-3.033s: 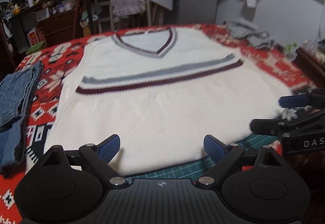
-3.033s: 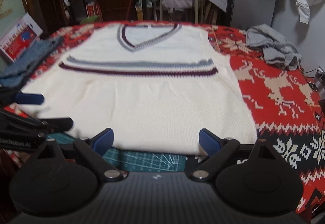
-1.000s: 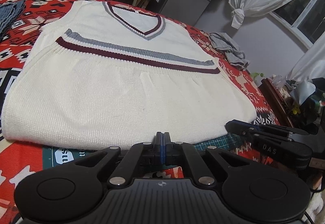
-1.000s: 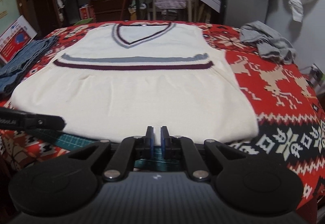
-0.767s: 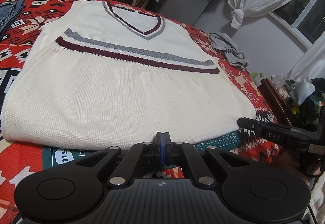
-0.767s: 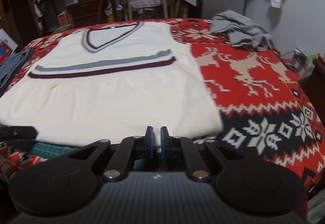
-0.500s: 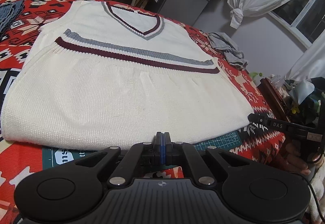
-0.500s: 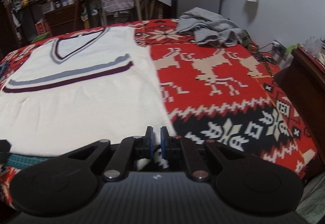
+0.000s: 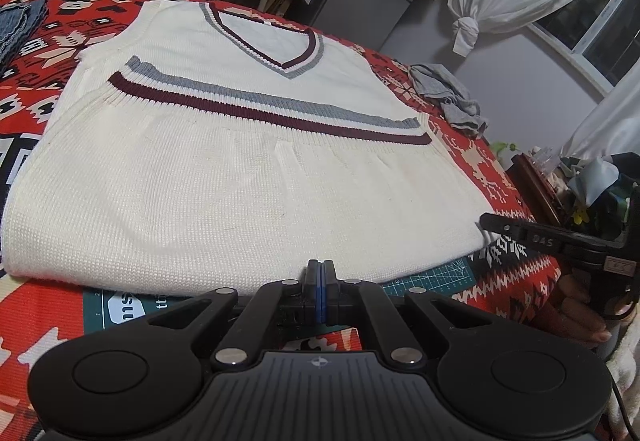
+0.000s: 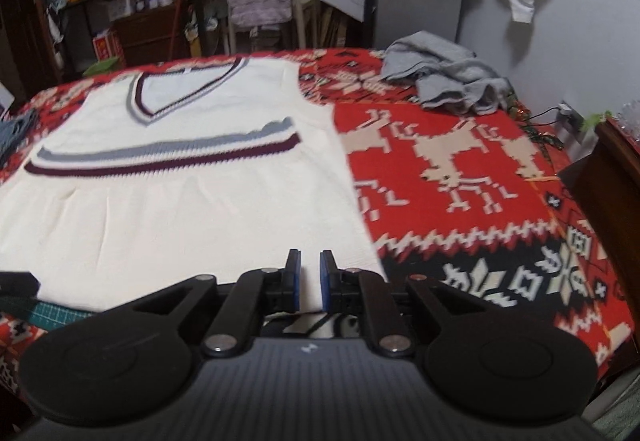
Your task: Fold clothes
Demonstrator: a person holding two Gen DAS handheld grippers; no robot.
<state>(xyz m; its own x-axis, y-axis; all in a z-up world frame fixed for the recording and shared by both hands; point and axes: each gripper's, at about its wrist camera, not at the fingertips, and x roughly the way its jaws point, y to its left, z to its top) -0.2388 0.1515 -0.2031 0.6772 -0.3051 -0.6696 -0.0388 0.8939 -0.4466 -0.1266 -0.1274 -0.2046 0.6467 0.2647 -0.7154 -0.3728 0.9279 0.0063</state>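
Covering the work surface is a red patterned blanket (image 10: pixel 460 201), and the task garment, a cream knit vest (image 9: pixel 240 181), lies flat on it, face up, neckline at the far end and hem at the near edge. A green cutting mat (image 9: pixel 452 275) shows under the hem. A crumpled grey garment (image 10: pixel 444 81) sits well apart at the far right; folded denim (image 9: pixel 16 25) lies at the far left.

Step in hand: judged as preparation for the first fold; the vest is spread and no part is folded yet.

Left gripper (image 9: pixel 320 291): fingers pressed together, pinching nothing, just short of the hem's middle.

Right gripper (image 10: pixel 309 283): fingers slightly parted with a narrow gap, positioned at the vest's near right corner. Cream fabric shows in the gap, but whether it is between the pads or merely behind them cannot be told.

Next move, as a judgement: each gripper needs to spread, take a hem corner through both knit layers, then carry the hem toward the neckline.
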